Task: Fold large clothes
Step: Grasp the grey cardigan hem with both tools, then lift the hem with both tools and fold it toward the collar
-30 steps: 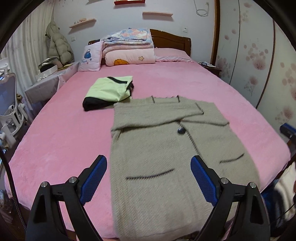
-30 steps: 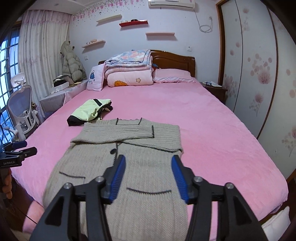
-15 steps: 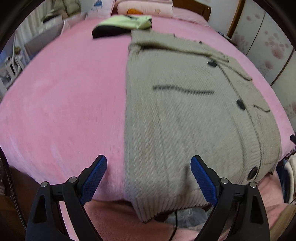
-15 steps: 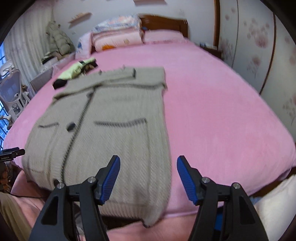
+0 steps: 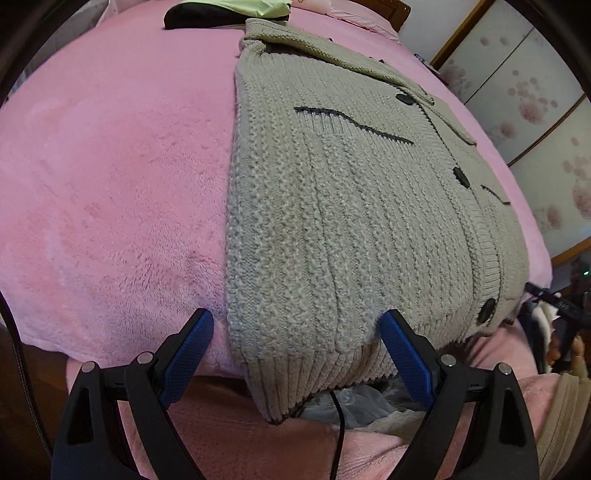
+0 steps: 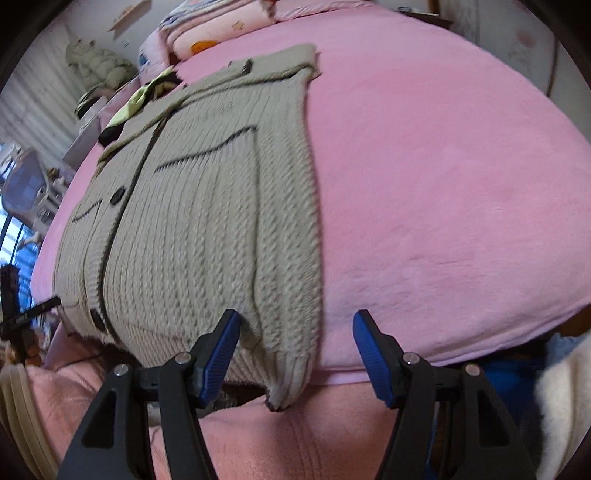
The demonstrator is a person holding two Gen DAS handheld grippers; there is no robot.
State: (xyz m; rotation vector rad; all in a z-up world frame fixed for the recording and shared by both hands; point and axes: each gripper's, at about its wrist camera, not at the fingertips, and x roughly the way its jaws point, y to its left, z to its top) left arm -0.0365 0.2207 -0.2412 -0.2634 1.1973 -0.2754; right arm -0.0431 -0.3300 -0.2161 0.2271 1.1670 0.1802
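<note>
A grey knitted cardigan [image 5: 332,206] with dark buttons and pocket trims lies flat on the pink bed [image 5: 110,177], sleeves folded across the chest, hem hanging over the near edge. My left gripper [image 5: 295,345] is open, its blue pads [image 5: 186,354] either side of the hem's left corner, not touching. In the right wrist view the cardigan [image 6: 207,229] fills the left half. My right gripper [image 6: 295,350] is open around the hem's right corner [image 6: 288,384].
A folded green and black garment [image 5: 229,9] lies beyond the collar. Pillows and folded quilts [image 6: 218,29] sit at the headboard. A desk chair [image 6: 26,188] stands left of the bed. A black cable [image 5: 338,421] hangs below the hem.
Both grippers have dropped low and moved in close to the cardigan's hem at the near bed edge, each framing one bottom corner. Both stay open.
</note>
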